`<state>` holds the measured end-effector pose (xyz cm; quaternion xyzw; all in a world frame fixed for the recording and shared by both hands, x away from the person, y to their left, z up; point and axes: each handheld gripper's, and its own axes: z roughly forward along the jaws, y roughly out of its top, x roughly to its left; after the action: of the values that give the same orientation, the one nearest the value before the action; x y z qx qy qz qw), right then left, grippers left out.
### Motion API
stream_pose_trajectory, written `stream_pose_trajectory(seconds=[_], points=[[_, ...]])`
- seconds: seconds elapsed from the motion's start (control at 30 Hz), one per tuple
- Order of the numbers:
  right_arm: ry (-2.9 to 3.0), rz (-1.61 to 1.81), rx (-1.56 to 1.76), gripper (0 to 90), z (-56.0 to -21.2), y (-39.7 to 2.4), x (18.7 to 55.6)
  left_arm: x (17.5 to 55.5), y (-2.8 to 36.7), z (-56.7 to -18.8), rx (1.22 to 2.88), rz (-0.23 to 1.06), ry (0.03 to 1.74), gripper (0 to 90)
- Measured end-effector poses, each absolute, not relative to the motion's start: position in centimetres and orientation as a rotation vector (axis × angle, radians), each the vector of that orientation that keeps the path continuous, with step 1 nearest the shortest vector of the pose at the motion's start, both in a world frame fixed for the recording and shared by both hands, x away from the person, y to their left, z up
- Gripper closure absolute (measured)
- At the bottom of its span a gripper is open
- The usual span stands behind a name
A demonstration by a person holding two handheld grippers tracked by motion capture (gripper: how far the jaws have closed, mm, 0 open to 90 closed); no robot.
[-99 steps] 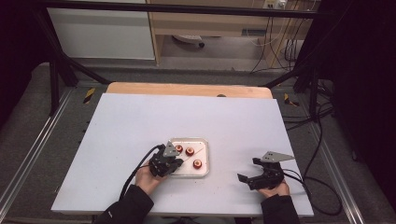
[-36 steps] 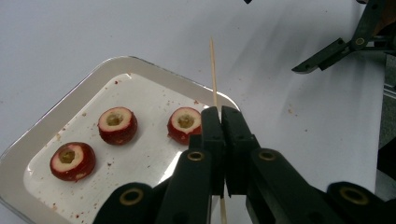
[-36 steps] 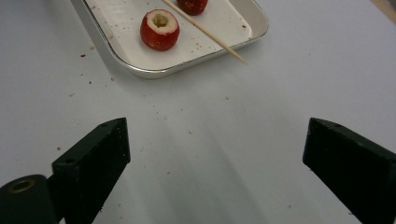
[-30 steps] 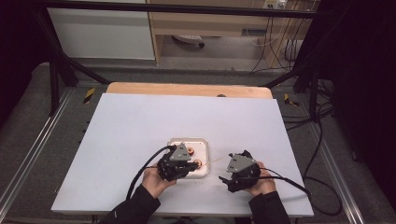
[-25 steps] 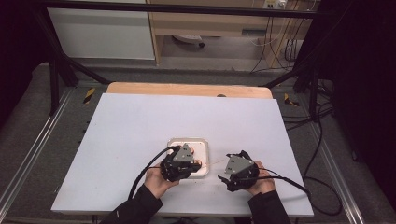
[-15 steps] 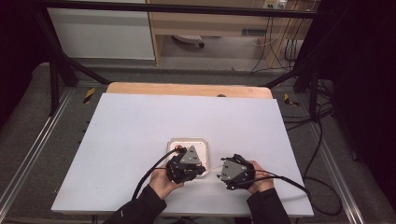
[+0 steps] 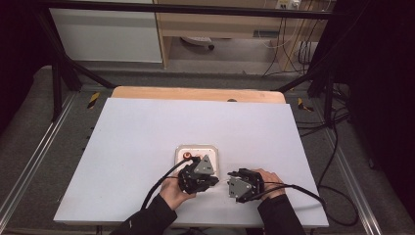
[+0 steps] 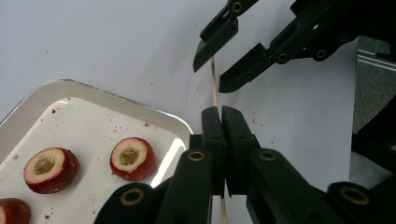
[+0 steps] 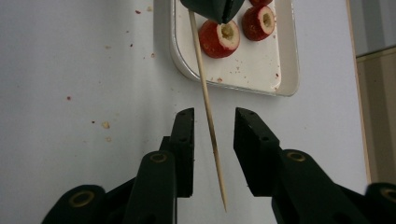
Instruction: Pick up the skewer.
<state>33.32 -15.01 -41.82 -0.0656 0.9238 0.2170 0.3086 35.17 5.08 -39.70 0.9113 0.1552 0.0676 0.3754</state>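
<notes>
Bench [image 7: 147, 147], tray [image 7: 215, 149] of cored fruit [image 8: 132, 157]. Left tool [image 8: 222, 122] clenched on the skewer [image 9: 208, 112], which runs lengthwise between the right tool's [image 9: 212, 123] jaws; these have just been closing, not yet touching it.

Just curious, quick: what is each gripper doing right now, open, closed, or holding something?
Left gripper: closed on the wooden skewer.
Right gripper: open, has just been closing, skewer between its jaws, not yet pinched.

Even soft overhead light, dark surroundings, frames slightly grainy.
</notes>
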Motion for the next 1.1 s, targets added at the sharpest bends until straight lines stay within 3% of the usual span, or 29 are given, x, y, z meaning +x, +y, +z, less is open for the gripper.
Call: stream_pose_trajectory(seconds=[0.43,0.73,0.9,1.1], points=[[2.434,0.484,-0.307,87.9,-42.1,-15.0,33.2,35.1,4.7,-40.0,2.347,0.162,0.384,88.5],[2.424,0.436,-0.380,89.0,-42.0,-14.7,32.9,35.6,4.8,-39.9,2.370,0.122,0.391,87.2],[2.404,0.377,-0.408,89.0,-41.7,-14.1,33.0,35.8,4.9,-39.4,2.440,0.118,0.403,77.7],[2.382,0.300,-0.447,89.0,-41.5,-13.2,33.0,36.4,4.8,-39.5,2.532,0.081,0.432,77.6]])
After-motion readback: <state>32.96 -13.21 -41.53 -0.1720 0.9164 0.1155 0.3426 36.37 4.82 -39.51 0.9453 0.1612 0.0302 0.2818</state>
